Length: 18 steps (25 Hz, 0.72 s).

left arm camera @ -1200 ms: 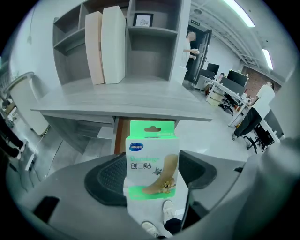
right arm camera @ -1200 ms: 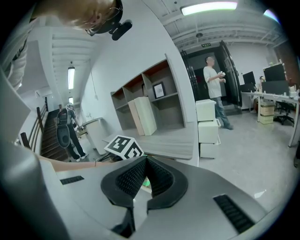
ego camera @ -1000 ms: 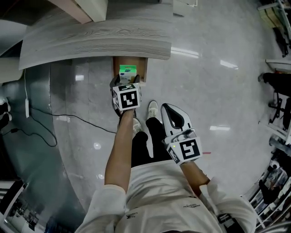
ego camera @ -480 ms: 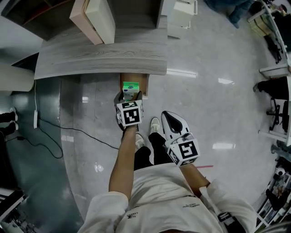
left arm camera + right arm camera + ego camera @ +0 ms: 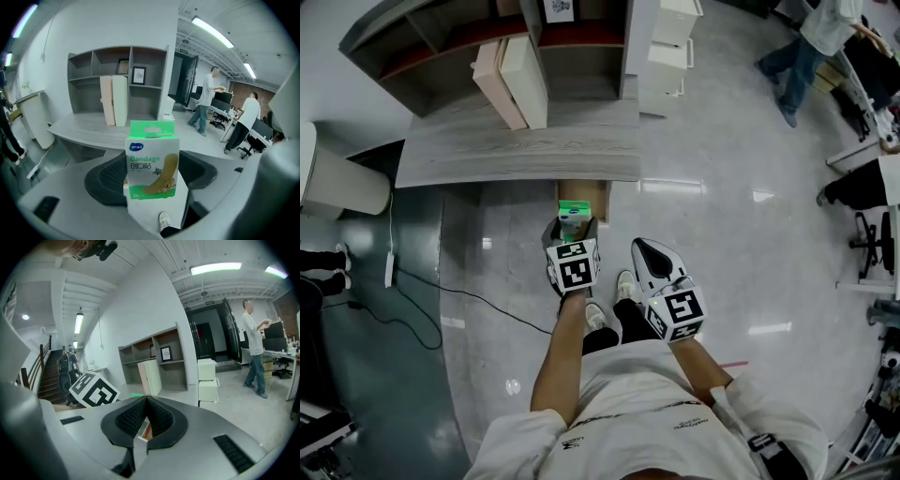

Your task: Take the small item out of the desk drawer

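Your left gripper clamps the bandage box above the open drawer. Your right gripper is closed and empty. The next move is probably to set the box on the desk.

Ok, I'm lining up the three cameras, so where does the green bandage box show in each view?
Head view: bandage box at centre, just below the desk edge.
Left gripper view: centre, upright between the fingers.
Right gripper view: only a green sliver left of centre, probably its top.
Shared landmark: the pale upright folders on the desk.
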Available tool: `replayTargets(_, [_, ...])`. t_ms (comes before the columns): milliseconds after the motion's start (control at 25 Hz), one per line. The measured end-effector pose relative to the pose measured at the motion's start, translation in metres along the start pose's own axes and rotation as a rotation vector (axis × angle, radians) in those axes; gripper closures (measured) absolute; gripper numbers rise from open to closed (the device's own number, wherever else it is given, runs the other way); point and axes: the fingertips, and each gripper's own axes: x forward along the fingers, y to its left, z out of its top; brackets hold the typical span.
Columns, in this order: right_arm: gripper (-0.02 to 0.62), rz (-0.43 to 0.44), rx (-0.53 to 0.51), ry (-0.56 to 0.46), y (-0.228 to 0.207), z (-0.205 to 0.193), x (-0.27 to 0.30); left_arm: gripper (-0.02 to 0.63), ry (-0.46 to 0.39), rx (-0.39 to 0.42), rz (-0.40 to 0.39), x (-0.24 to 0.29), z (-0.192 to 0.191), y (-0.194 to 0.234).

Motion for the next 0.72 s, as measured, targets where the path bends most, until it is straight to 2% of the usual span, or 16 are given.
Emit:
replayTargets(440, [0.563, -0.029, -0.044, -0.061, 0.014, 0.044, -0.02, 0.25, -0.119, 0.005, -0.01, -0.081, 0.052, -0.01])
replayTargets(720, [0.563, -0.042, -0.07, -0.099, 0.018, 0.064, -0.025, 0.25, -0.198, 0.052, -0.022, -0.109, 0.068, -0.015])
